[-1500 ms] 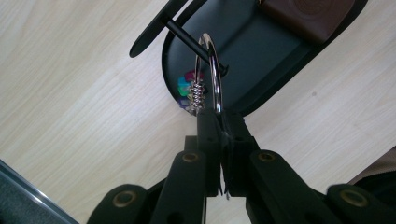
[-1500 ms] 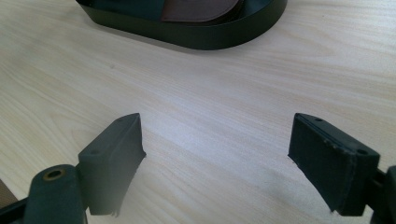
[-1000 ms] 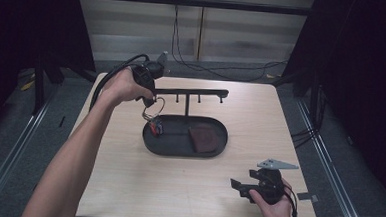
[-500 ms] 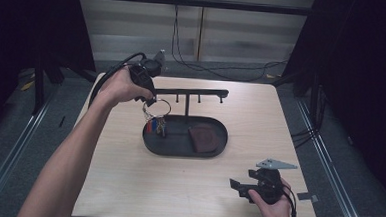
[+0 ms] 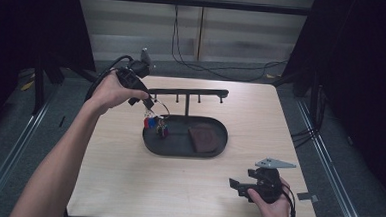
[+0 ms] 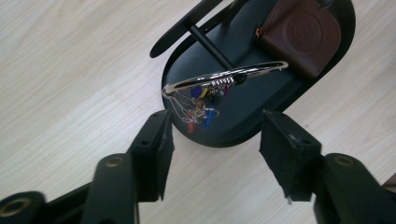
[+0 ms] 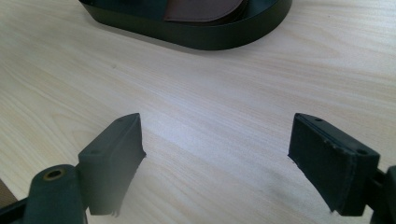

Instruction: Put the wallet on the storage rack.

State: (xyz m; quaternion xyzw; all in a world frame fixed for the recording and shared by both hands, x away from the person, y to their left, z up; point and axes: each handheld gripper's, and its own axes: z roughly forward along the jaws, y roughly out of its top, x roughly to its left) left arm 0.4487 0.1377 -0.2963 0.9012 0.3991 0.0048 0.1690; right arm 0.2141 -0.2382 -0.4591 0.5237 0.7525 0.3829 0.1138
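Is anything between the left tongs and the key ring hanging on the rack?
Nothing visible. The left tongs have just been opening, and their jaws stand apart with nothing between them. The key ring hangs on a rack peg just beyond the jaws, over the tray, with open space between.

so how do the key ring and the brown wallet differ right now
The key ring hangs from a peg of the black rack, above the tray; the brown wallet lies flat in that tray. The ring is thin shiny metal with coloured tags; the wallet is matte leather. Neither is gripped.
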